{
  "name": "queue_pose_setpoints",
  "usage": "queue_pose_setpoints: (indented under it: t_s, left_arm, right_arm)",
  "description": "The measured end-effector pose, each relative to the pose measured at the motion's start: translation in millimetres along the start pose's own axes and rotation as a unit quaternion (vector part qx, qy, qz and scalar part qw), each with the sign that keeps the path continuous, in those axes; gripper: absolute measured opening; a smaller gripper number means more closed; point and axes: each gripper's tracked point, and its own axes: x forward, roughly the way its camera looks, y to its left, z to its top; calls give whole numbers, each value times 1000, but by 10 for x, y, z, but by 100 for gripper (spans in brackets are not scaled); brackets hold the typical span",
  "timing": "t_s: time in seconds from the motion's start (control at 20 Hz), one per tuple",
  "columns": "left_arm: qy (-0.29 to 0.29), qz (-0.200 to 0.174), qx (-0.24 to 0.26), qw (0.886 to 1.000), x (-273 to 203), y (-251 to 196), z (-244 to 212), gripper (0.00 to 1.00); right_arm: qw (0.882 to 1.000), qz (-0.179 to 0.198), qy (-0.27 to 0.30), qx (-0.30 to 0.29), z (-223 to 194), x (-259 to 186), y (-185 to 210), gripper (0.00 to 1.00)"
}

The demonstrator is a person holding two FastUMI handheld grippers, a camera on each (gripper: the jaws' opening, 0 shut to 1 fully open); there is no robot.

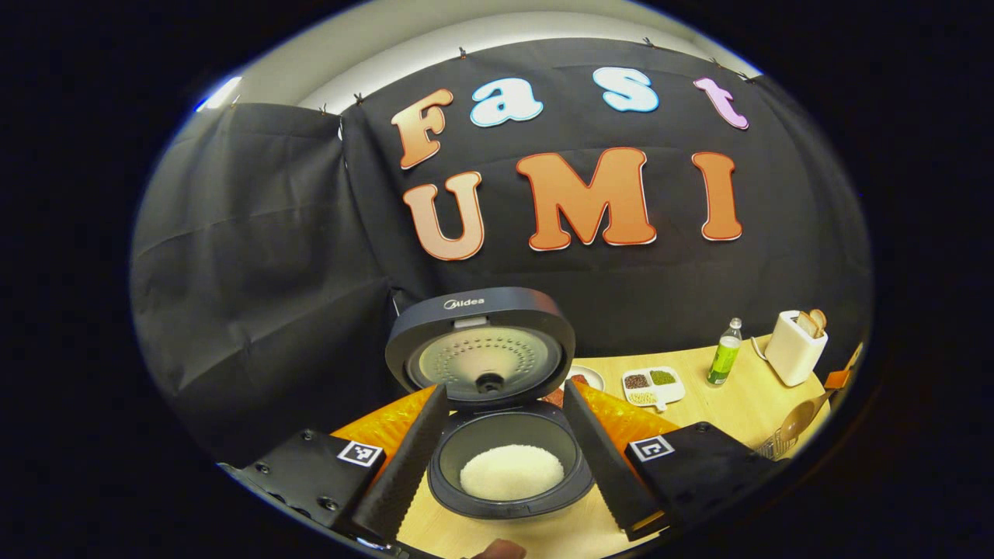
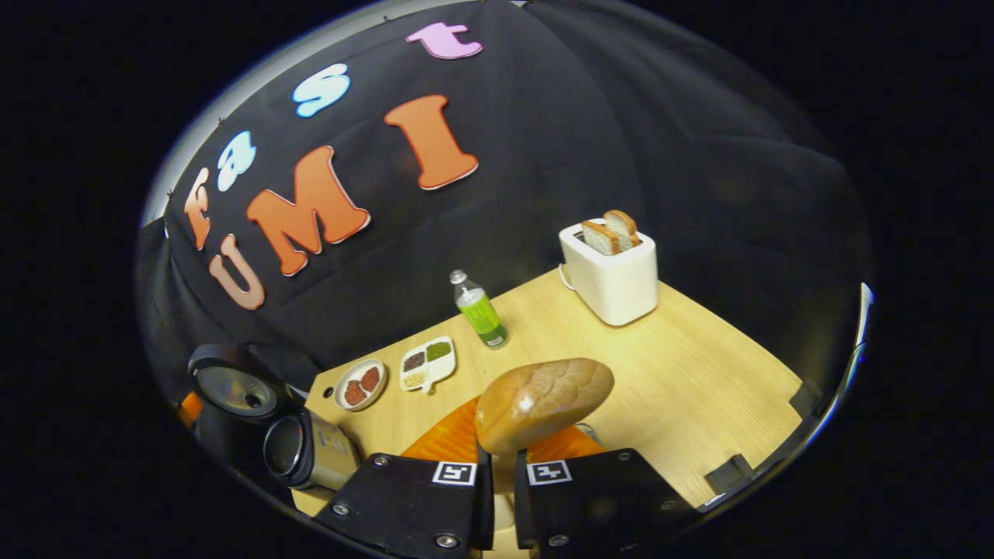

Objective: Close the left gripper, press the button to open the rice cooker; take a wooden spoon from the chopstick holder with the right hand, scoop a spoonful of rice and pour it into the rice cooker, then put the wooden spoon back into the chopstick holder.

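Wooden spoon [image 2: 543, 404] is grasped in our right gripper [image 2: 497, 485] jaws above the tabletop [image 2: 699, 388]; left gripper [image 1: 505, 466] released before the open rice cooker [image 1: 497, 404]; a tilt could spill rice

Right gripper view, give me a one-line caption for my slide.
Right gripper shut on the wooden spoon, its bowl raised above the wooden table, with toaster and green bottle beyond.

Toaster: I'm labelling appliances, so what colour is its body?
White or cream, holding two bread slices; the toaster shows best in the right gripper view.
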Motion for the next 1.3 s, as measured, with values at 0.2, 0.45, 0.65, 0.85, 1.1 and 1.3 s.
queue_pose_setpoints:
  t_s: [0.2, 0.45, 0.65, 0.85, 1.1, 1.3]
  left_arm:
    - [1, -6, -1, 1000, 87, 163, -57, 99]
    - [-7, -14, 19, 1000, 133, 302, -95, 99]
    - [4, -21, 20, 1000, 167, 409, -212, 99]
    - [19, -29, 23, 999, 219, 479, -358, 99]
    - [28, -47, 38, 998, 345, 489, -424, 99]
    - [46, -80, 40, 995, 345, 280, -575, 99]
  right_arm:
    - [999, 30, 32, -28, -412, 18, 558, 10]
    - [992, 4, 38, -119, -835, 169, 758, 10]
    - [980, -32, 31, -196, -1066, 287, 724, 10]
    - [959, -66, -8, -277, -1157, 360, 719, 8]
    - [936, -107, -15, -336, -1566, 460, 650, 8]
    - [931, -106, -13, -349, -1809, 458, 701, 7]
